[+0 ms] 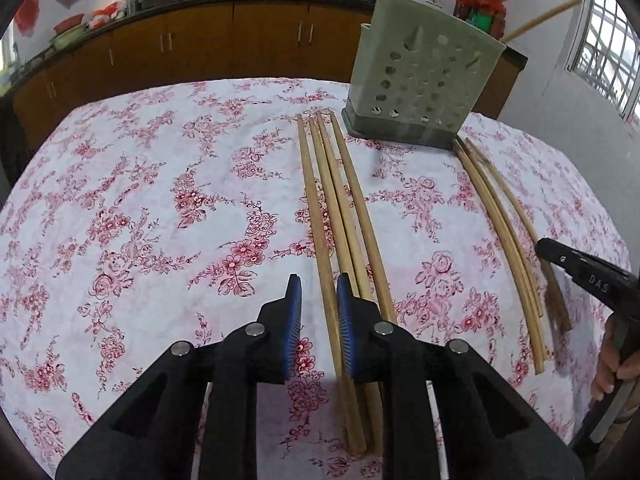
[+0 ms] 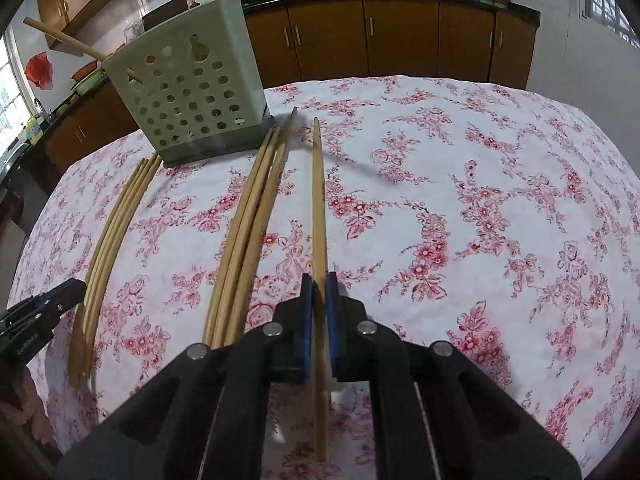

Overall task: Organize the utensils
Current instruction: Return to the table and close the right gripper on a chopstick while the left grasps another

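Note:
A grey perforated utensil holder [image 1: 420,80] stands at the table's far side, with chopsticks leaning in it; it also shows in the right wrist view [image 2: 192,96]. Two groups of wooden chopsticks lie on the floral tablecloth. My left gripper [image 1: 318,292] is open, its blue pads on either side of the leftmost chopstick [image 1: 316,216] of the left group. My right gripper [image 2: 319,284] is shut on a single chopstick [image 2: 319,200], which runs between its pads. The right group [image 2: 256,208] lies just left of it. The right gripper also shows in the left wrist view [image 1: 584,276].
The table [image 1: 120,184] is covered by a white cloth with red flowers. Brown kitchen cabinets [image 2: 400,32] and a dark counter with pans stand behind it. A window [image 1: 608,40] is at the right. The left gripper [image 2: 36,316] shows at the right wrist view's left edge.

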A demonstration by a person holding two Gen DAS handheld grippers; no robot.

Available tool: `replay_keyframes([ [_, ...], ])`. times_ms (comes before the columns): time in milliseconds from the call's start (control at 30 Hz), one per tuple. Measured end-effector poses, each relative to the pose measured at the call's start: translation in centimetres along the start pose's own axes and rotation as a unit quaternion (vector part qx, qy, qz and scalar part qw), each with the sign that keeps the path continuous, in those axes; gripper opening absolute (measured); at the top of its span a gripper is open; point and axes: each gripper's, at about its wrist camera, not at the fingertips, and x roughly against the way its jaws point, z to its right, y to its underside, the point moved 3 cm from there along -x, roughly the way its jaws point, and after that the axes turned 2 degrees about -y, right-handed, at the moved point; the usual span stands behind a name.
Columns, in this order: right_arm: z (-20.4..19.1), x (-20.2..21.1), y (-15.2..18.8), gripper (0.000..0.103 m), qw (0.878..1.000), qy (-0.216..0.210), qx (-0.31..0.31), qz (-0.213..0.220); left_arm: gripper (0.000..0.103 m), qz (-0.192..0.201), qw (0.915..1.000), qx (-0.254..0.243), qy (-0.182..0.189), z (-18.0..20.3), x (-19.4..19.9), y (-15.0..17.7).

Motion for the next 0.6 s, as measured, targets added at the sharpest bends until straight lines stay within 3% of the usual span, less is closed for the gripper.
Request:
replay_keyframes([
  [167,-0.1,0.5,0.7,0.010,1.000,-0.002,0.009,0.002,0.018,0.006,0.9998,-0.009,-0.015,0.3,0.0,0.3],
  [300,-0.4,0.6,0.9,0.009,1.000,0.006,0.026,0.009,0.008,0.010,0.9996,-0.002,-0.025,0.0,-0.1,0.2],
  [600,0.9,-0.5,-0.8,0.009,0.999,0.030,0.016,0.024,0.008,0.009,0.9983,0.033,-0.046,-3.6,-1.7,-2.4],
])
